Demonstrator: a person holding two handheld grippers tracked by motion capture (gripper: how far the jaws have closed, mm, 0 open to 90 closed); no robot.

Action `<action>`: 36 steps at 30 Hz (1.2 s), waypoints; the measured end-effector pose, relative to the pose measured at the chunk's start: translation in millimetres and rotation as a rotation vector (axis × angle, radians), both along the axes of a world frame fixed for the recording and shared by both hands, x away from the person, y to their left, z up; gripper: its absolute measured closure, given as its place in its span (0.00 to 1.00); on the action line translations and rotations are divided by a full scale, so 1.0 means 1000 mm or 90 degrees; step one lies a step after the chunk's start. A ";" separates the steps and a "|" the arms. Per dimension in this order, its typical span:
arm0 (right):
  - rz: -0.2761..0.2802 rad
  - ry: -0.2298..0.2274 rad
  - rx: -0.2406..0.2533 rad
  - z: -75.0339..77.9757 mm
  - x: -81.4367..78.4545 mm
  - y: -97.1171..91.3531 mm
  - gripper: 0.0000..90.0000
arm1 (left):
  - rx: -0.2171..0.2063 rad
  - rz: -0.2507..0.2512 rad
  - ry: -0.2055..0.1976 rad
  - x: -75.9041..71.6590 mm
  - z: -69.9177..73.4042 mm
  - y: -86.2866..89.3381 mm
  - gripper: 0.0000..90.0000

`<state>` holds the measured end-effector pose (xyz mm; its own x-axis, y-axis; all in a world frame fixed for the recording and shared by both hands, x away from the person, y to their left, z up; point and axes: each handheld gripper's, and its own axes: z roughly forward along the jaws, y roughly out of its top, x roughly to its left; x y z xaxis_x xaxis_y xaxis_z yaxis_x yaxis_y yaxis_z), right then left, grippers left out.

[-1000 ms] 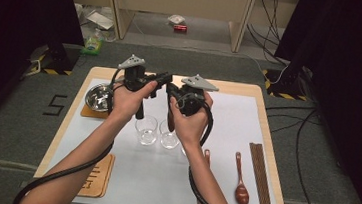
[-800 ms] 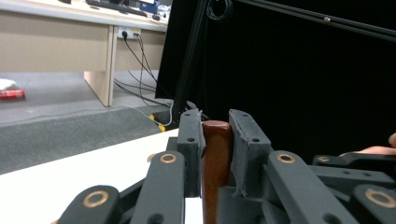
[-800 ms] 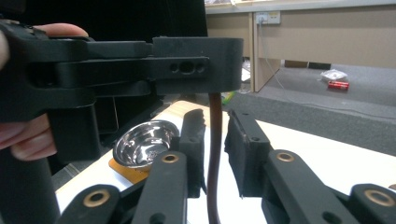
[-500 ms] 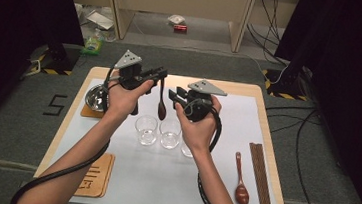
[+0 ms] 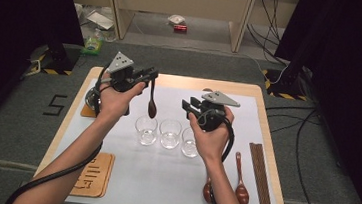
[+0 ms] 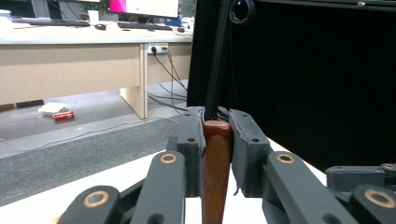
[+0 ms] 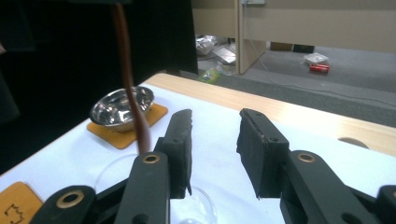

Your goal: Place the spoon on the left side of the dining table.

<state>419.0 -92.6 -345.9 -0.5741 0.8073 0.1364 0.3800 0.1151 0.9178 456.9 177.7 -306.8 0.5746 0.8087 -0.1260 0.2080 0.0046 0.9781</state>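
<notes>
Spoon (image 5: 152,102) hanging above leftmost of three glasses (image 5: 170,133), bowl (image 5: 91,98) far left

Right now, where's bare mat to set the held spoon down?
Free: the white mat below the three glasses, between the wooden coaster and the person's right forearm. Also the strip above the glasses. Crowded: the right edge, with two spoons and chopsticks. The left gripper grips the wooden spoon above the left glass.
</notes>
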 end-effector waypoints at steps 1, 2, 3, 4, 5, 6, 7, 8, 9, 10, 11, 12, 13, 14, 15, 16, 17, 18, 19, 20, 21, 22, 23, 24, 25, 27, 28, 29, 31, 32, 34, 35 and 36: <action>-0.001 -0.001 -0.001 -0.002 0.000 -0.002 0.72 | 0.000 0.003 -0.003 0.000 0.000 0.002 0.83; -0.004 0.001 -0.003 -0.003 -0.001 -0.005 0.72 | 0.000 0.006 -0.004 -0.001 0.000 0.004 0.83; -0.004 0.001 -0.003 -0.003 -0.001 -0.005 0.72 | 0.000 0.006 -0.004 -0.001 0.000 0.004 0.83; -0.009 0.005 -0.005 -0.006 -0.003 -0.009 0.72 | 0.000 0.010 -0.005 -0.001 0.000 0.008 0.83; -0.011 0.006 -0.005 -0.008 -0.003 -0.011 0.72 | 0.001 0.011 -0.005 -0.002 0.000 0.010 0.83; -0.013 0.009 -0.006 -0.009 -0.004 -0.013 0.72 | 0.004 0.012 -0.005 -0.002 0.000 0.011 0.83; -0.015 0.011 -0.006 -0.011 -0.005 -0.015 0.72 | 0.006 0.013 -0.006 -0.002 0.000 0.012 0.83; -0.015 0.011 -0.006 -0.011 -0.005 -0.015 0.72 | 0.006 0.013 -0.006 -0.002 0.000 0.012 0.83; -0.019 0.011 -0.006 -0.013 -0.007 -0.019 0.72 | 0.009 0.016 -0.007 -0.003 -0.001 0.015 0.83; -0.019 0.011 -0.006 -0.013 -0.007 -0.019 0.72 | 0.009 0.016 -0.007 -0.003 -0.001 0.015 0.83; -0.023 0.012 -0.005 -0.014 -0.009 -0.023 0.72 | 0.013 0.020 -0.009 -0.003 -0.001 0.019 0.83; -0.025 0.012 -0.004 -0.015 -0.010 -0.024 0.72 | 0.014 0.021 -0.010 -0.003 -0.001 0.020 0.83; -0.026 0.010 -0.006 -0.015 -0.011 -0.026 0.72 | 0.015 0.022 -0.010 -0.003 -0.001 0.022 0.83; -0.030 0.013 -0.004 -0.016 -0.012 -0.027 0.72 | 0.015 0.022 -0.010 -0.003 -0.001 0.022 0.83; -0.030 0.012 -0.005 -0.016 -0.012 -0.029 0.72 | 0.015 0.025 -0.011 -0.003 -0.002 0.025 0.83; -0.030 0.012 -0.005 -0.016 -0.012 -0.029 0.72 | 0.015 0.025 -0.011 -0.003 -0.002 0.025 0.83; -0.033 0.014 -0.006 -0.018 -0.014 -0.031 0.72 | 0.017 0.030 -0.012 -0.004 -0.002 0.028 0.83; -0.033 0.014 -0.006 -0.018 -0.014 -0.031 0.72 | 0.017 0.030 -0.012 -0.004 -0.002 0.028 0.83; -0.034 0.015 -0.005 -0.020 -0.015 -0.034 0.72 | 0.017 0.033 -0.013 -0.004 -0.002 0.032 0.83; -0.034 0.015 -0.005 -0.020 -0.015 -0.034 0.72 | 0.017 0.033 -0.013 -0.004 -0.002 0.032 0.83; -0.038 0.018 -0.004 -0.022 -0.017 -0.036 0.71 | 0.017 0.036 -0.014 -0.004 -0.002 0.033 0.83; -0.038 0.018 -0.004 -0.022 -0.017 -0.036 0.71 | 0.017 0.038 -0.014 -0.005 -0.002 0.035 0.83; -0.039 0.018 -0.002 -0.023 -0.018 -0.037 0.71 | 0.018 0.040 -0.014 -0.005 -0.002 0.037 0.83; -0.042 0.019 -0.002 -0.024 -0.020 -0.040 0.71 | 0.015 0.046 -0.015 -0.005 -0.002 0.041 0.83; -0.043 0.020 -0.001 -0.025 -0.020 -0.041 0.71 | 0.013 0.048 -0.015 -0.005 -0.002 0.043 0.83; -0.046 0.022 0.000 -0.028 -0.022 -0.044 0.71 | 0.007 0.050 -0.013 -0.005 -0.002 0.047 0.83; -0.048 0.024 0.001 -0.029 -0.023 -0.045 0.71 | 0.006 0.053 -0.013 -0.005 -0.002 0.049 0.83; -0.049 0.026 0.000 -0.030 -0.024 -0.047 0.71 | 0.006 0.056 -0.013 -0.004 -0.002 0.051 0.83; -0.052 0.029 0.000 -0.034 -0.026 -0.049 0.71 | 0.005 0.061 -0.014 -0.004 -0.002 0.054 0.83; -0.052 0.029 0.000 -0.034 -0.026 -0.049 0.71 | 0.005 0.061 -0.014 -0.004 -0.002 0.054 0.83; -0.057 0.035 0.000 -0.038 -0.028 -0.053 0.70 | 0.008 0.065 -0.014 -0.004 -0.002 0.057 0.83; -0.057 0.035 0.000 -0.038 -0.028 -0.053 0.70 | 0.007 0.067 -0.013 -0.004 -0.002 0.058 0.83; -0.061 0.037 0.001 -0.041 -0.029 -0.056 0.70 | 0.011 0.072 -0.013 -0.004 -0.003 0.061 0.83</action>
<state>389.7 -149.0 -386.8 -0.4858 0.8575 0.1693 0.4423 0.0741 0.8938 453.1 239.0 -309.8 0.4822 0.8704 -0.1000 0.1865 0.0096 0.9824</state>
